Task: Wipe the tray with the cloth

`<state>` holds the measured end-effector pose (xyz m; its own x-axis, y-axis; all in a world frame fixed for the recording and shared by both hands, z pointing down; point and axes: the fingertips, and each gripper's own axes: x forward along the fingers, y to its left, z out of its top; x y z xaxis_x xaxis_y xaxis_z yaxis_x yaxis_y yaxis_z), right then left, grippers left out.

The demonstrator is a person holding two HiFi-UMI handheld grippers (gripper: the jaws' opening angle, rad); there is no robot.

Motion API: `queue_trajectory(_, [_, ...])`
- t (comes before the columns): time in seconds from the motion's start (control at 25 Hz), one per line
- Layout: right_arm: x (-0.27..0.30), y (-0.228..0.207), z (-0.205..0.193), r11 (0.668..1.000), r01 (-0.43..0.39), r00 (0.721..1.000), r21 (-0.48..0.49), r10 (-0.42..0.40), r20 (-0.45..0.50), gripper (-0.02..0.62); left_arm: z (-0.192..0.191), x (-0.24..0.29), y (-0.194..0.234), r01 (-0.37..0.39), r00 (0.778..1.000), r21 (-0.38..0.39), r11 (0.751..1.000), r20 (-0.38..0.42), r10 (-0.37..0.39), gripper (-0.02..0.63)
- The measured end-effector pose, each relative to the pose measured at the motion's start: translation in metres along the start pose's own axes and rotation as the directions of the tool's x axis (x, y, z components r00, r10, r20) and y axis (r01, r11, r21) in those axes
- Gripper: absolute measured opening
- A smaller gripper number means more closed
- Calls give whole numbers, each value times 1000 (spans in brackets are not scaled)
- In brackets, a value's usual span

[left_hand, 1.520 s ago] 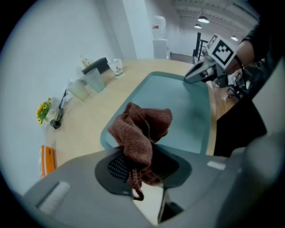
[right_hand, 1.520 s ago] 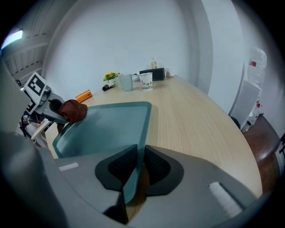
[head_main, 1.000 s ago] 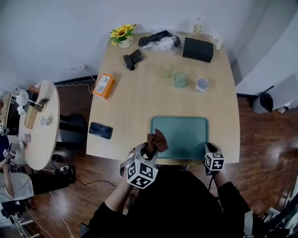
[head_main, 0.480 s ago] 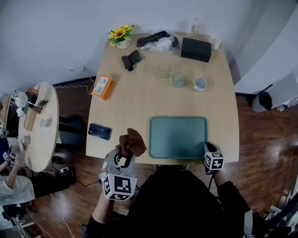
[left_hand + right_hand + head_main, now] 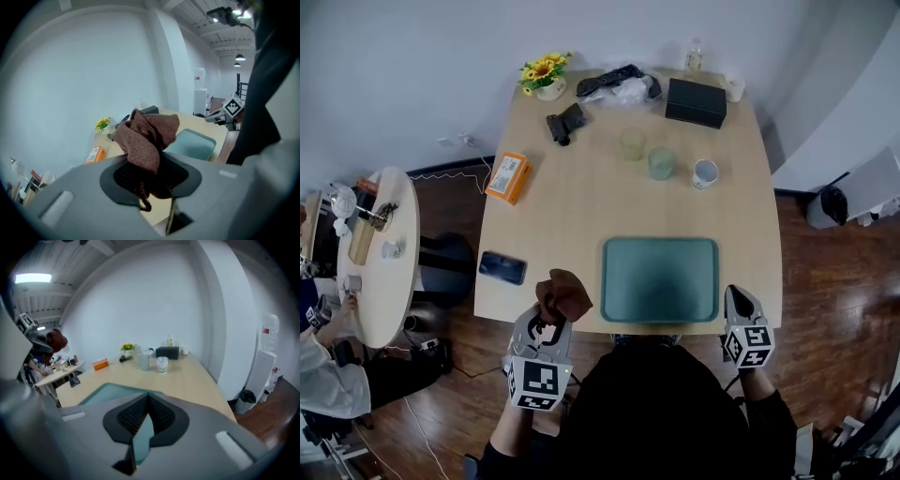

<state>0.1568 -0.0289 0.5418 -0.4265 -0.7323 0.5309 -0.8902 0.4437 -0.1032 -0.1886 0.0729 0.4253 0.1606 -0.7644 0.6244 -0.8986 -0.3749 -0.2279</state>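
- The left gripper (image 5: 546, 326) is clenched on the brown cloth (image 5: 563, 294), just left of the tray (image 5: 660, 278).
- The right gripper (image 5: 738, 302), beside the tray's near right corner, has just closed, with nothing between its jaws.

Head view. Pale wood table (image 5: 572, 216) at centre, long axis running 12 to 6 o'clock. Dark plank floor (image 5: 825, 281) at 3 and 9 o'clock. Plain grey-white wall (image 5: 403, 66) from 10 to 1. Narrow round-ended side table (image 5: 394, 234) at 9. White partition (image 5: 862, 112) at 2, black bin (image 5: 834, 204) at its foot. Right gripper view: ceiling strip light (image 5: 33, 278) lit, at 10.
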Motion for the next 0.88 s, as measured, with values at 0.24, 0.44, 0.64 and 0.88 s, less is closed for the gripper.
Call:
queue_trajectory(0.24, [-73, 69, 137, 976, -163, 925, -143, 201, 323, 1, 32, -8, -17, 30, 996, 41, 999, 81, -34, 98])
queue_trajectory(0.44, [-112, 92, 179, 965, -159, 876, -208, 235, 422, 0, 51, -18, -20, 33, 991, 56, 998, 130, -40, 98])
queue_trajectory(0.64, [-119, 96, 184, 965, -165, 862, -204, 241, 445, 2, 54, -17, -20, 36, 990, 54, 998, 136, -43, 98])
queue_trajectory(0.88, [-114, 89, 184, 970, -134, 869, -205, 214, 445, 2, 26, -1, 2, -1, 997, 36, 999, 78, -2, 98])
